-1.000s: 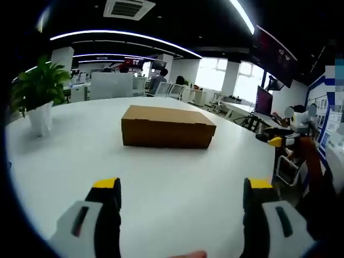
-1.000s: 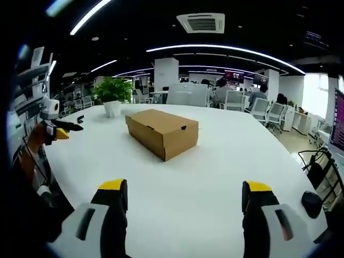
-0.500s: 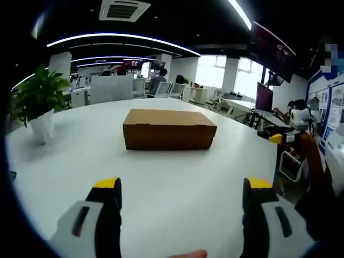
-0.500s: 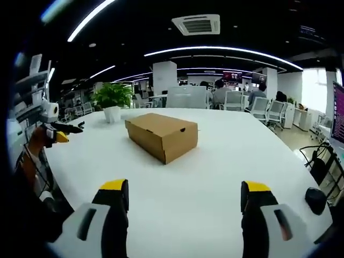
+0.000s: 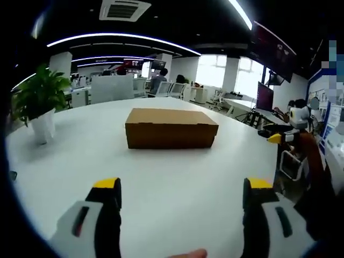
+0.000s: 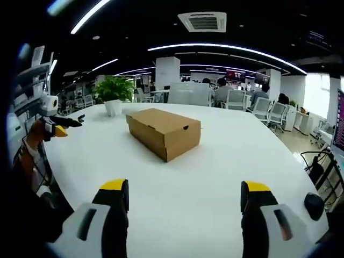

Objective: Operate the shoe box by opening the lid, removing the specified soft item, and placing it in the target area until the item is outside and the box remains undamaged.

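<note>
Jaws spread wide and gripping nothing, both the left gripper (image 5: 180, 196) and right gripper (image 6: 181, 196) are facing the closed cardboard shoe box (image 5: 171, 128) at frame centre, seemingly preparing to lift its lid.

The shoe box (image 5: 171, 128) sits on the table (image 5: 177, 177), a potted plant (image 5: 37, 102) apparently well behind it.

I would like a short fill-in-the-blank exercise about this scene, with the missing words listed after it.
1. The lid of the cardboard shoe box is ____.
2. The box rests on a white ____.
3. The pot beside the box holds a green ____.
4. The left tongs and the right tongs both have their jaws ____.

Missing words: closed; table; plant; open
</note>
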